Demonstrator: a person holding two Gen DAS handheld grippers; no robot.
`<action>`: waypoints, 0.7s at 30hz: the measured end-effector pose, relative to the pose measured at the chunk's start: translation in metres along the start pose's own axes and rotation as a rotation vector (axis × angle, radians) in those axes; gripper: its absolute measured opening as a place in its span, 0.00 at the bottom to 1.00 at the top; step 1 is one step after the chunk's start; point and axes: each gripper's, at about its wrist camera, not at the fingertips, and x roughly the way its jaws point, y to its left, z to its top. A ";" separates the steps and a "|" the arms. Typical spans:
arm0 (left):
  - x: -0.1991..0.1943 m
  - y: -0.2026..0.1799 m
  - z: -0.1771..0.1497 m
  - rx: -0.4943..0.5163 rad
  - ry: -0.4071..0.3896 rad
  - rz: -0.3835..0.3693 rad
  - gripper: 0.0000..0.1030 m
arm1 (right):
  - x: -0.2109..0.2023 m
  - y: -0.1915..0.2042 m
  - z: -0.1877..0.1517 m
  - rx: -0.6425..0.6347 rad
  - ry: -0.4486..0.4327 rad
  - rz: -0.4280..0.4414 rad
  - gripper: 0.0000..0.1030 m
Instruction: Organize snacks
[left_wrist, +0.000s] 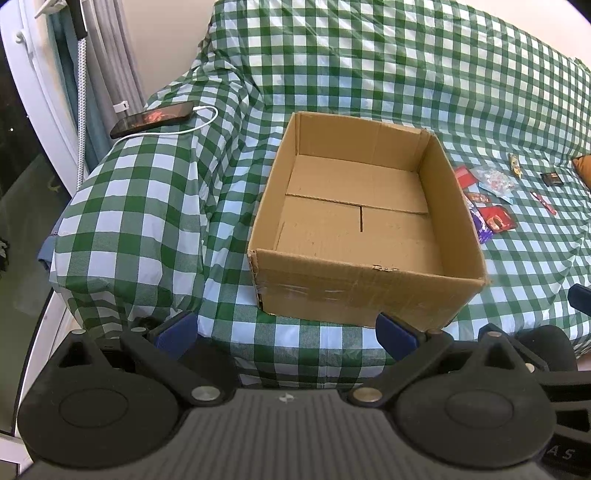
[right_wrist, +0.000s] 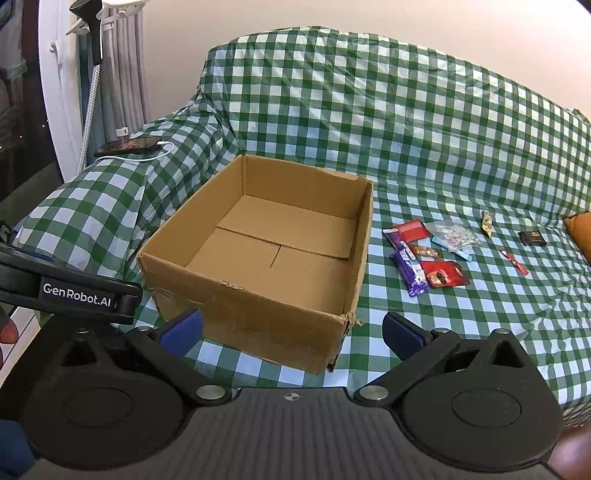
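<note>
From the left wrist view, the box (left_wrist: 364, 221) wall cuts off part of the snacks (left_wrist: 491, 206); their wrapper print is too small to read. The left hand-held gripper (left_wrist: 286, 334) is spread wide and holds nothing, short of the box's near wall. The right hand-held gripper (right_wrist: 293, 332) is likewise wide open and empty. The snacks (right_wrist: 439, 254) lie on the sofa cover (right_wrist: 443, 129) at 3 o'clock from the box (right_wrist: 266, 258). The left unit reads "GenRobot.AI".
</note>
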 end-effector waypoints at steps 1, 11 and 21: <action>0.001 0.000 -0.001 0.001 0.001 0.001 1.00 | 0.002 -0.001 0.000 -0.005 0.012 -0.008 1.00; 0.010 -0.001 0.007 0.013 0.024 0.012 1.00 | 0.018 -0.015 0.002 0.042 0.046 -0.008 1.00; 0.014 -0.013 0.026 0.036 0.020 0.025 1.00 | 0.027 -0.040 0.004 0.105 0.037 -0.050 1.00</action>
